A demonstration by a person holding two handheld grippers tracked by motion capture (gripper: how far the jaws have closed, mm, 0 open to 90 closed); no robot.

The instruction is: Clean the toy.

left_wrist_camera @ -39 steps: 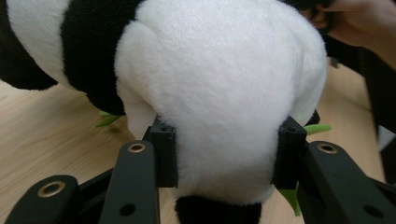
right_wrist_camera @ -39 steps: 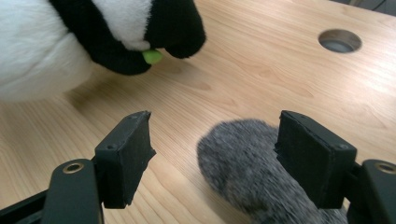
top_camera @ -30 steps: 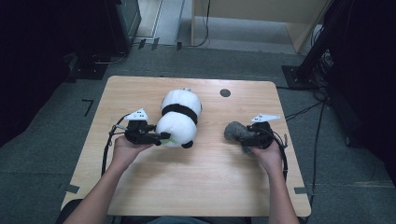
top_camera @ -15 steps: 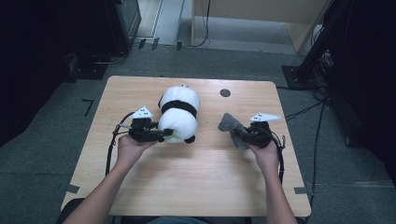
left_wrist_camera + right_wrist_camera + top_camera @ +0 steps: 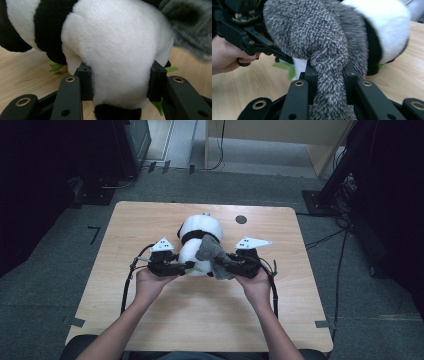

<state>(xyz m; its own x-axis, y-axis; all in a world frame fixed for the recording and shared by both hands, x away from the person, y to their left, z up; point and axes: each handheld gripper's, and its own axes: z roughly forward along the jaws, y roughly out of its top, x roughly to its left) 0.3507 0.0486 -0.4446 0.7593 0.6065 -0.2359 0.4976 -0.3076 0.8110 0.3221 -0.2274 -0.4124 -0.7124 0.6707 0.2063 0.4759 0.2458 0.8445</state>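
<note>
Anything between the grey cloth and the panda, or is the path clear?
Nothing visible stands between them. The right gripper, jaws shut on the grey cloth, has it right up at the plush panda, which the left gripper clamps by its white end; in the right gripper view the cloth overlaps it. Contact I cannot tell.

the left gripper [image 5: 120, 85] clamps its two black jaws on the white plush of a panda toy [image 5: 117, 50] over the wooden table [image 5: 22, 75]. a grey fuzzy cloth [image 5: 190, 30] lies against the toy's upper right.
</note>
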